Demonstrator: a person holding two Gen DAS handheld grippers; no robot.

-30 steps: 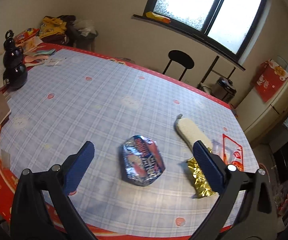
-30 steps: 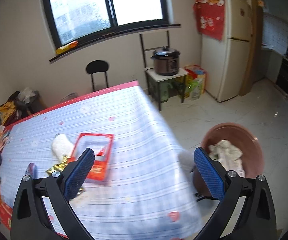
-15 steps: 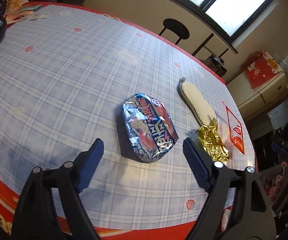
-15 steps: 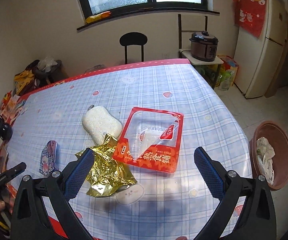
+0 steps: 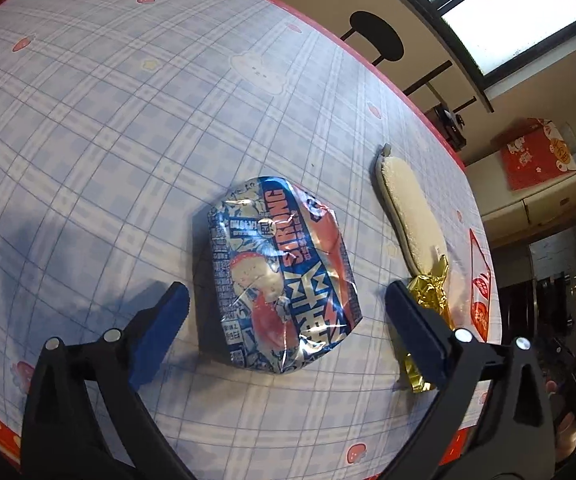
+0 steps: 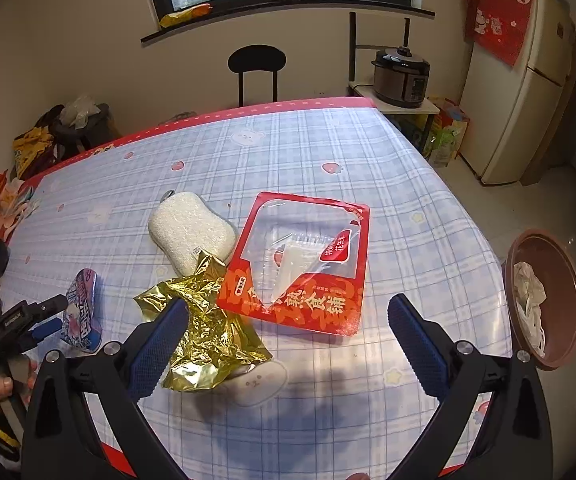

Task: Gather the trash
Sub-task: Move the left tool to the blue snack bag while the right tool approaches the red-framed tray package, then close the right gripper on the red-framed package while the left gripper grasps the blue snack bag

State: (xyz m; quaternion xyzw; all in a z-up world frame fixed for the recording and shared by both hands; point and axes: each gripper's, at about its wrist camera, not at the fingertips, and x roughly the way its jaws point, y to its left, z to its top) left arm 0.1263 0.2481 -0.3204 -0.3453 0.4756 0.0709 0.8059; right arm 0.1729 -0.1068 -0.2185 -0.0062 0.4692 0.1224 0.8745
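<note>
A: Left gripper (image 5: 285, 322) status?

B: The jaws are spread wide and nothing is gripped. The blue snack wrapper (image 5: 277, 272) is framed between the 2 blue pads; contact with either pad is not seen. The wrapper lies flat on the blue plaid tablecloth (image 5: 99, 120), near the table's front edge.

A: Right gripper (image 6: 288, 340) status?

B: The jaws are likewise spread wide and nothing is held. The left pad is seen in front of the crumpled gold foil wrapper (image 6: 203, 320); whether it is touched cannot be told. The red food pouch (image 6: 308, 264), with a clear window, lies between the 2 fingers and farther out on the table.

A: Positions of the remaining items?

B: The white sponge (image 6: 191, 236) is placed behind the foil, and its near end is overlapped by the foil. The foil's right edge is touched by the red pouch. In the right wrist view, the blue wrapper is seen well left of the foil, beside the left gripper. A brown basin (image 6: 548, 304) containing crumpled white material stands on the floor, off the table's right side.

A: Background items?

B: A black chair (image 6: 256, 66) is placed at the table's far edge.
</note>
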